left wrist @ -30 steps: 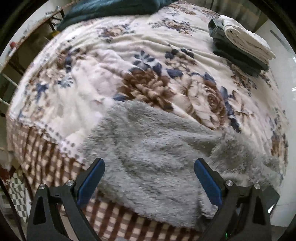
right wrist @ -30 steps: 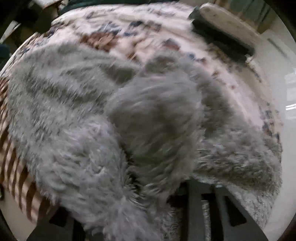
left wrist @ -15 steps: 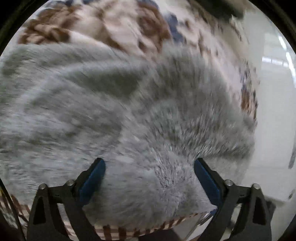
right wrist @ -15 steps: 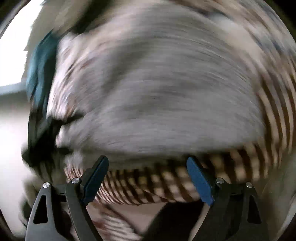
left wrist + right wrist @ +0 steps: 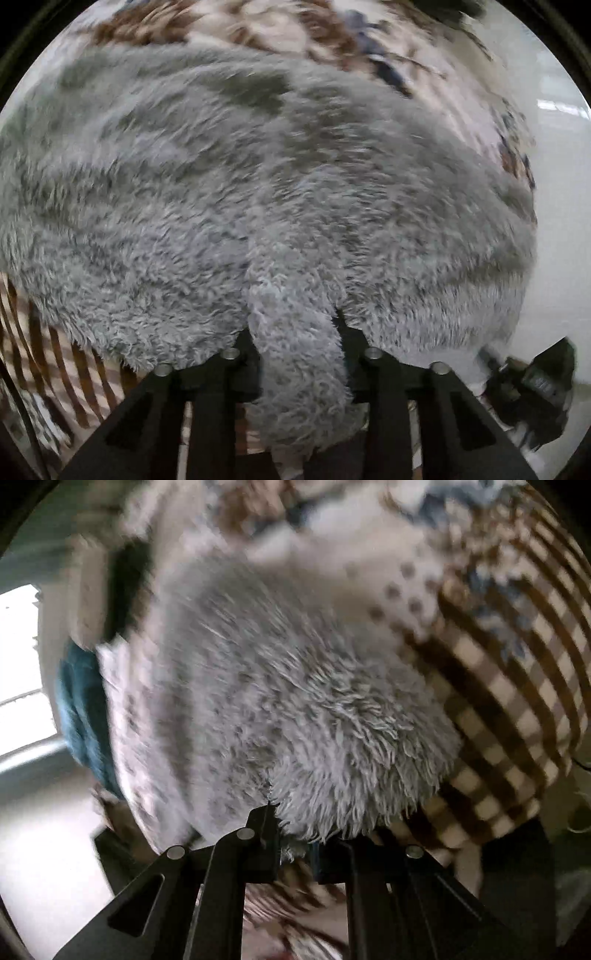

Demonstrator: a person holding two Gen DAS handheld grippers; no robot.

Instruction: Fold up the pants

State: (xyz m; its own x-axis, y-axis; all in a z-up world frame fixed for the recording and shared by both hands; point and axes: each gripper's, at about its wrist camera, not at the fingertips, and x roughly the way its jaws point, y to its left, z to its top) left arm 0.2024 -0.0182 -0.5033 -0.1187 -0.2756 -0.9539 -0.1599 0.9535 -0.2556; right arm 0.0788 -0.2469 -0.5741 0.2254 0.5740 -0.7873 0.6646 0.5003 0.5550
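Note:
Fluffy grey pants [image 5: 258, 192] lie spread over a flowered blanket on a bed and fill most of the left wrist view. My left gripper [image 5: 297, 332] is closing its jaws on a bunched fold of the grey pile, which hangs down between the black fingers. In the right wrist view the same grey pants [image 5: 295, 709] reach the bed's edge. My right gripper [image 5: 293, 834] is closing on their fuzzy near edge, with a tuft pinched between the jaws. The pads of both grippers are buried in the fur.
The flowered blanket [image 5: 258, 26] shows beyond the pants, and a brown checked sheet [image 5: 509, 686] hangs over the bed's side. A teal cloth [image 5: 79, 716] lies at the bed's far end. Pale floor [image 5: 554, 221] lies to the right, with a dark object [image 5: 532, 391] on it.
Both grippers stood wide with blue pads showing; now both have closed on the grey pants. The left one dropped closer to the cloth. The right one swung round to the pants' edge.

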